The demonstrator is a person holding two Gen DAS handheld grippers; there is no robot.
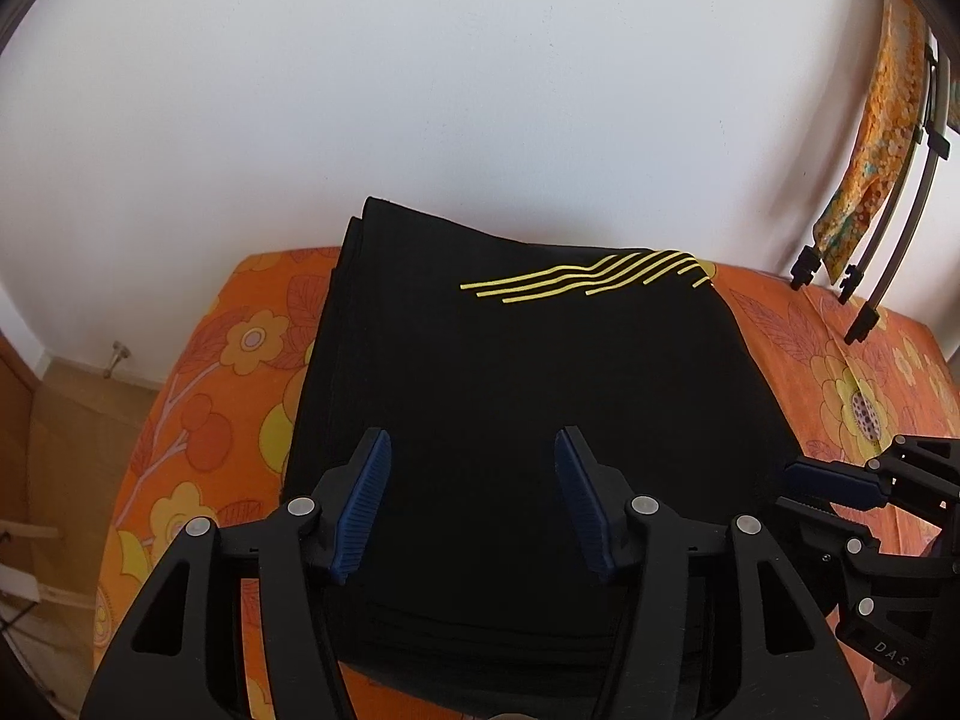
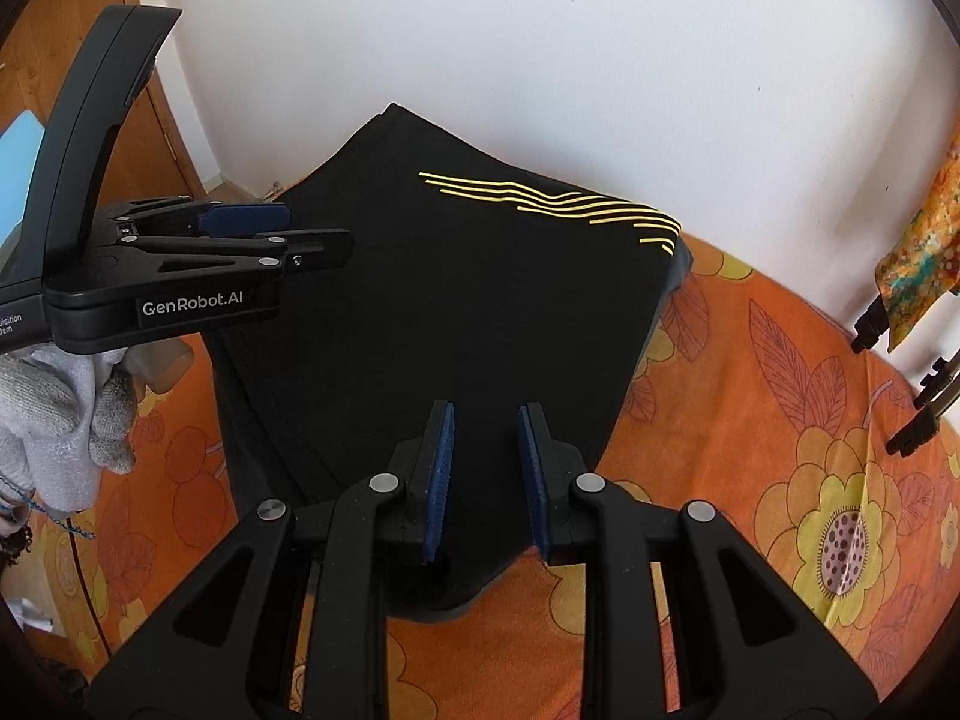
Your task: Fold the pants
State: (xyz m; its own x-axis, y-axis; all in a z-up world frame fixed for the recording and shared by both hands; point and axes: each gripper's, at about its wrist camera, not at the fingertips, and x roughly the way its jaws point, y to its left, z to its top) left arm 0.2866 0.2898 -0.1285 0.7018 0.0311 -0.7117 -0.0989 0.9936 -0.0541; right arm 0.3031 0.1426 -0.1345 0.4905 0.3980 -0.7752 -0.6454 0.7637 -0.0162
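The black pants [image 1: 510,396] with yellow stripes [image 1: 600,276] lie folded in a thick stack on the orange flowered bed cover [image 1: 228,396]. They also show in the right wrist view [image 2: 456,300]. My left gripper [image 1: 474,450] is open above the stack's near edge, holding nothing. It also shows from the side in the right wrist view [image 2: 300,234]. My right gripper [image 2: 485,420] is open with a narrower gap, above the stack's near right corner, empty. Its fingers [image 1: 834,483] show at the right edge of the left wrist view.
A white wall [image 1: 420,90] stands right behind the bed. Tripod legs [image 1: 864,300] and an orange patterned cloth [image 1: 876,138] hang at the far right. Wooden floor [image 1: 84,414] and wooden furniture [image 2: 78,18] lie to the left. A gloved hand [image 2: 54,420] holds the left gripper.
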